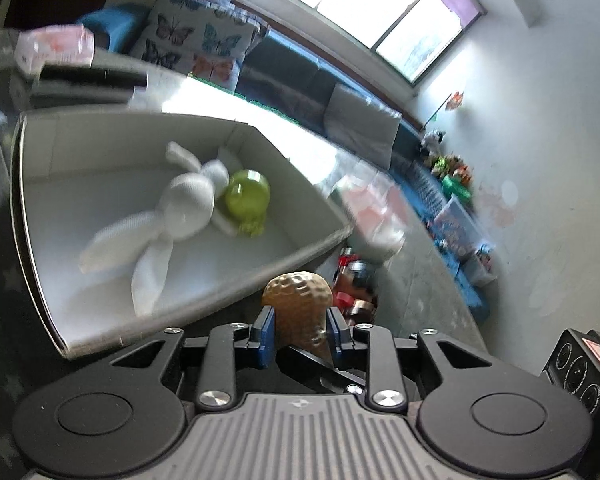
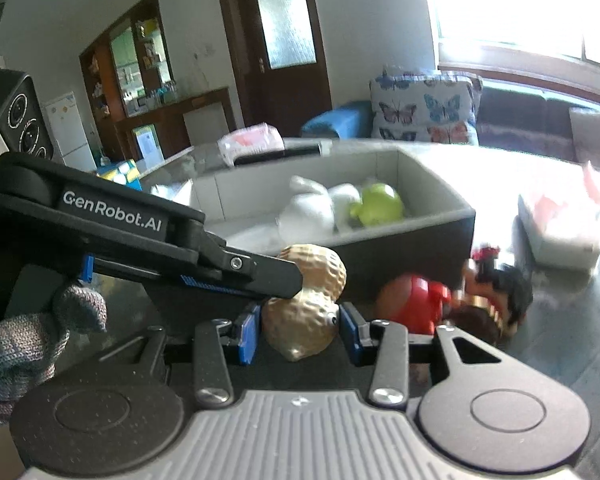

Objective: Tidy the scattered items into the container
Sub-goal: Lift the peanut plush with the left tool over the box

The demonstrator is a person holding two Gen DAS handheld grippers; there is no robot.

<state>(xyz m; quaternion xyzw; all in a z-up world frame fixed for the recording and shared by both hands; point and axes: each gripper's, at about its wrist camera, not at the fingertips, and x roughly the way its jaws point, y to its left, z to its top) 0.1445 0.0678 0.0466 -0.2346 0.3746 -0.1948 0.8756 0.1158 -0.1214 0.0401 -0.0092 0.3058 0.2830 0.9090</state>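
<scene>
Tan peanut toy (image 2: 306,304), seemingly pointing toward the box (image 2: 420,236), clamped by both hand-held grippers.

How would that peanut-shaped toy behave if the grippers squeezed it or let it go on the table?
The peanut toy keeps its two-lobed shape between the right gripper pads, so it is probably fairly stiff. Its dimpled shell likely gives decent grip rather than slipping. With rounded lobes, it could well roll or rock if released on the table instead of in the box.

Tan peanut toy (image 2: 304,304) — bumpy, just outside grey container (image 2: 420,236)
</scene>
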